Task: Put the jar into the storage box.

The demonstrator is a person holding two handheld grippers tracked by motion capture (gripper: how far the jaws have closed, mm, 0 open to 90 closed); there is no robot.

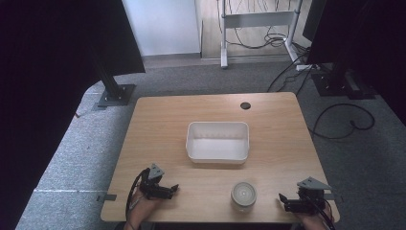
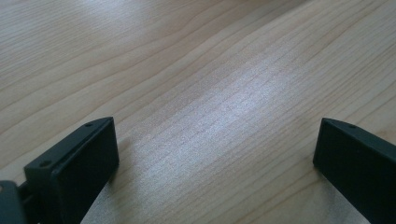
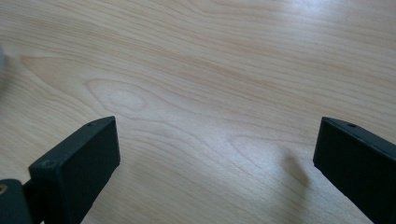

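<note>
Two tools rest at the near edge of the wooden surface [image 1: 158,120], both with jaws spread wide and holding nothing; the left tool [image 1: 173,188] and right tool [image 1: 282,198] flank a small round jar [image 1: 243,195], which stands just in front of the white tub [image 1: 218,157]; I'd bring the right tool in level, straddle the jar squarely, then close gently.

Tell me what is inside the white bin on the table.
The white bin looks empty in the high view: its pale floor is bare. The strip of floor just behind its near wall is hidden by that wall. The jar stands outside it.
</note>
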